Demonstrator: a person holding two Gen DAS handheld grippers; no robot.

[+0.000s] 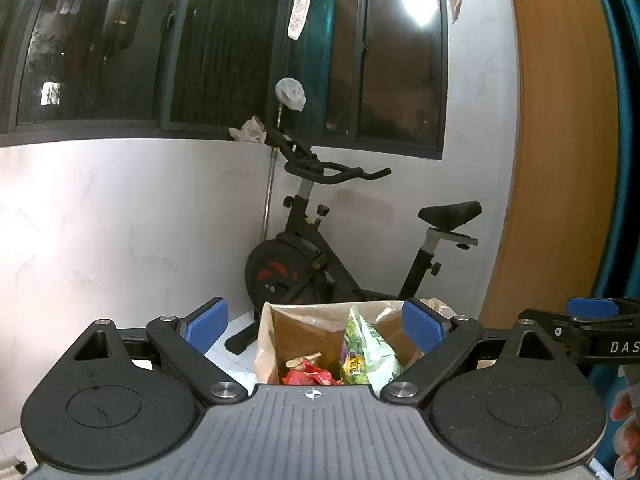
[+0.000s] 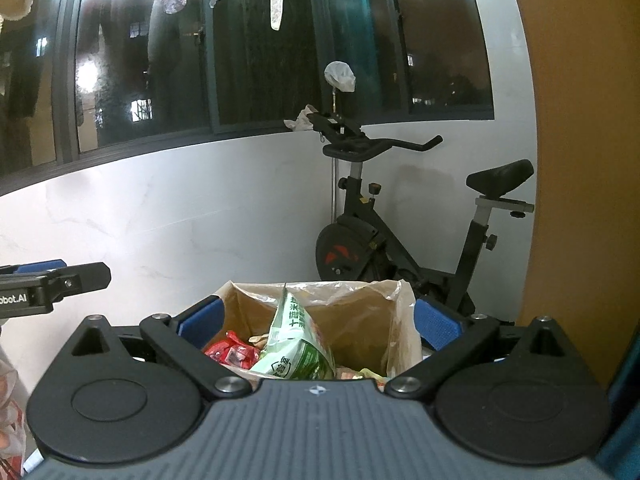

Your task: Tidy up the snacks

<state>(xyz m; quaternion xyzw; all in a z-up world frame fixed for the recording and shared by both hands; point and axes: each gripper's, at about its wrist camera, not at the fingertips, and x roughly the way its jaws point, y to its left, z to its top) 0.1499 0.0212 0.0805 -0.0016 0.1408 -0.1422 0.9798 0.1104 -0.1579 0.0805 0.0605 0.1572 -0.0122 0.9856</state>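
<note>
Brown paper bag bottom hidden; left claw, right claw spread, empty.

At lower centre, the right gripper stands wide open before a brown paper bag holding a green snack packet and red packets. An exercise bike stands at right; the left gripper enters at the left edge.

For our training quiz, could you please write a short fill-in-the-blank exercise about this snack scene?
1. The green snack bag stands inside a brown ____ bag.
2. Beside it lie ____ packets.
3. Both the left gripper and right gripper are ____.
4. Behind stands an exercise ____.

Missing words: paper; red; open; bike
</note>
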